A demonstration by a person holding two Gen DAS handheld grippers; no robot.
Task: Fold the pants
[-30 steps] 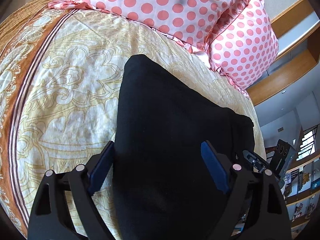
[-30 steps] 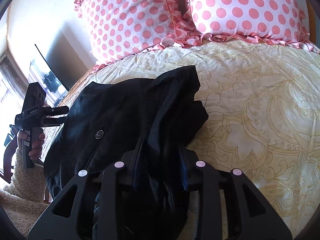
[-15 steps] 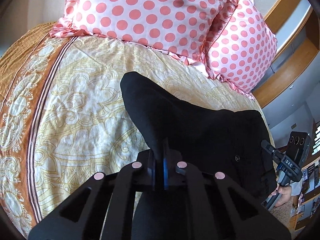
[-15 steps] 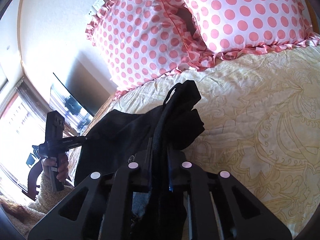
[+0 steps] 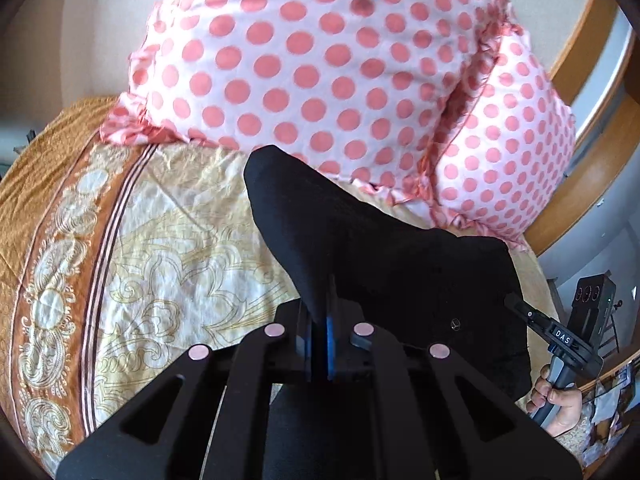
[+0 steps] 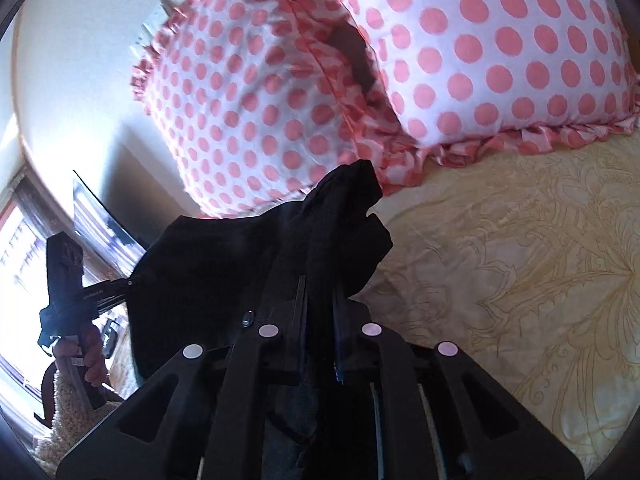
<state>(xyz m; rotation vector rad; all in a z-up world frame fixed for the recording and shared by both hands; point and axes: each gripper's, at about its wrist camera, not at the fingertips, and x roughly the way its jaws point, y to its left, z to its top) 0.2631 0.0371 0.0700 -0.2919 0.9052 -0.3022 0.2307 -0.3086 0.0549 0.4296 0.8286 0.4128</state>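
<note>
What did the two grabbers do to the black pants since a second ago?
Both closed on the black pants: the left gripper, open before, and the right gripper each pinch a fold and have lifted it off the bedspread. The polka-dot pillows stayed put.

left gripper (image 5: 319, 336) clamped on black pants (image 5: 384, 264), patterned bedspread (image 5: 160, 248), polka-dot pillows (image 5: 320, 60)

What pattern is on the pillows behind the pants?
The pillows are white with pink polka dots and pink ruffled edges, clearest in the left wrist view.
</note>
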